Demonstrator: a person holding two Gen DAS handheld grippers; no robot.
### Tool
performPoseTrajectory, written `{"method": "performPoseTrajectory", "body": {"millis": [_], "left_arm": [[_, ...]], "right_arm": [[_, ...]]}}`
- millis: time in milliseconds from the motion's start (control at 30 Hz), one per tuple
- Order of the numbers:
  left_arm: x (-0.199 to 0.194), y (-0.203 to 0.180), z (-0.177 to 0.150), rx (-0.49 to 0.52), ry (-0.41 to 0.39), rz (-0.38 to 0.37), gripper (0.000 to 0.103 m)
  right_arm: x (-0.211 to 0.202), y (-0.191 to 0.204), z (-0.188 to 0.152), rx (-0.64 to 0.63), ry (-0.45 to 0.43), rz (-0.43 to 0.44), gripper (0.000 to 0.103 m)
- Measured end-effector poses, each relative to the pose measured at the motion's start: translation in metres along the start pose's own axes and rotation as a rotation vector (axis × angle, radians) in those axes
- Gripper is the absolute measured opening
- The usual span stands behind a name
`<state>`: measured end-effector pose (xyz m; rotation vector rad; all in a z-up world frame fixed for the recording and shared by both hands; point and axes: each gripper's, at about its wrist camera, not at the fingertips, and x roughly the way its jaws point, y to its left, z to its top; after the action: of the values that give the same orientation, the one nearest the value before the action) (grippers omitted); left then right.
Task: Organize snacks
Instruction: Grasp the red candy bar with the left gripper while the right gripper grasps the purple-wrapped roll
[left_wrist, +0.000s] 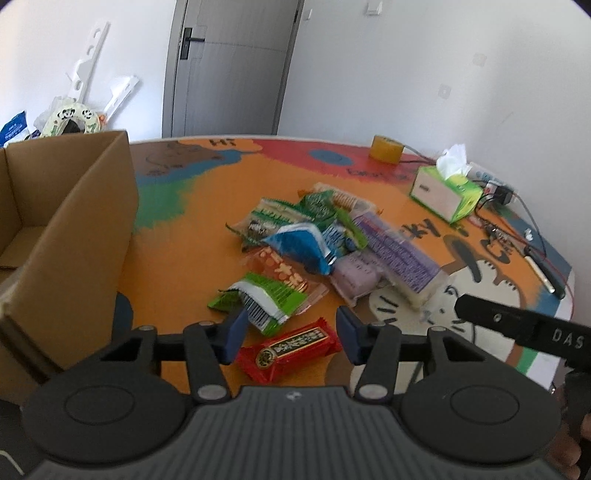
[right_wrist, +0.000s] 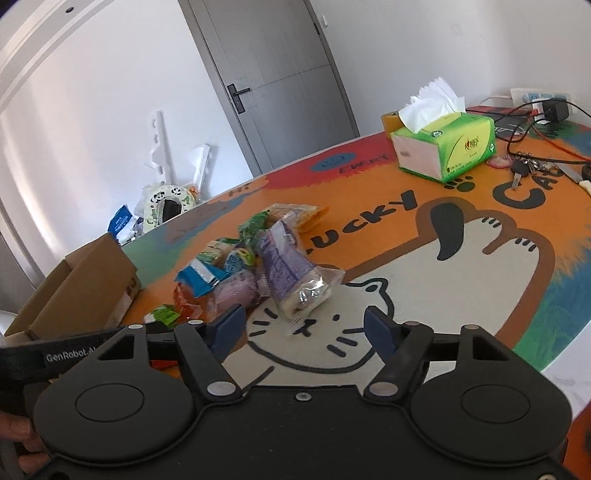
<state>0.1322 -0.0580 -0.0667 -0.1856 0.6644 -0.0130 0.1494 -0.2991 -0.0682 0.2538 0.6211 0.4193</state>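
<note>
A pile of snack packets (left_wrist: 314, 236) lies mid-table on a colourful cat-print mat (left_wrist: 207, 184). Apart from the pile, a red packet (left_wrist: 291, 349) rests flat between the blue pads of my left gripper (left_wrist: 293, 336), which straddles it with small gaps on both sides. A green packet (left_wrist: 258, 299) sits just beyond the left pad. My right gripper (right_wrist: 304, 328) stands open above the mat; the near end of a long purple-labelled packet (right_wrist: 291, 280) lies just ahead of it, untouched. The pile (right_wrist: 240, 266) spreads to the left of that packet.
An open cardboard box (left_wrist: 74, 206) stands at the table's left, also in the right wrist view (right_wrist: 85, 288). A green tissue box (right_wrist: 447, 144), keys (right_wrist: 524, 166), cables (left_wrist: 532, 229) and a yellow tape roll (left_wrist: 386, 147) occupy the far right. A door and white wall lie behind.
</note>
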Motion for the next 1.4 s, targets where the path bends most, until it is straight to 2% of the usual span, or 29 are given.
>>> {"method": "performPoseTrajectory", "body": {"millis": [100, 167, 300, 367, 567, 633, 700, 1067, 1167, 1400], "left_arm": [[0.009, 0.003, -0.003, -0.014, 0.040, 0.016, 0.054], [0.008, 0.007, -0.006, -0.042, 0.044, -0.010, 0.055], [0.004, 0.005, -0.011, -0.017, 0.032, -0.019, 0.054], [0.001, 0.006, -0.012, -0.013, 0.031, -0.020, 0.051], [-0.003, 0.011, -0.014, -0.008, 0.024, -0.026, 0.030], [-0.002, 0.011, -0.013, -0.012, 0.020, -0.022, 0.019], [-0.001, 0.012, -0.012, -0.023, 0.018, -0.008, 0.016], [0.002, 0.017, -0.007, -0.063, 0.014, 0.019, 0.016], [0.002, 0.016, -0.007, -0.053, 0.029, 0.030, 0.020], [-0.002, 0.013, -0.011, -0.031, 0.038, 0.037, 0.023]], "right_arm": [[0.006, 0.002, 0.003, -0.011, 0.001, 0.003, 0.071], [0.011, 0.005, 0.006, -0.026, -0.005, -0.005, 0.072], [0.022, 0.009, 0.013, -0.046, -0.003, 0.002, 0.072], [0.027, 0.011, 0.015, -0.051, -0.004, 0.006, 0.073], [0.042, 0.014, 0.021, -0.060, -0.007, 0.002, 0.077], [0.046, 0.013, 0.022, -0.060, -0.008, -0.005, 0.077], [0.049, 0.010, 0.024, -0.055, -0.009, -0.011, 0.077], [0.064, 0.009, 0.031, -0.073, -0.024, -0.031, 0.075], [0.070, 0.011, 0.033, -0.085, -0.026, -0.036, 0.075], [0.076, 0.006, 0.028, -0.075, 0.019, -0.032, 0.056]]}}
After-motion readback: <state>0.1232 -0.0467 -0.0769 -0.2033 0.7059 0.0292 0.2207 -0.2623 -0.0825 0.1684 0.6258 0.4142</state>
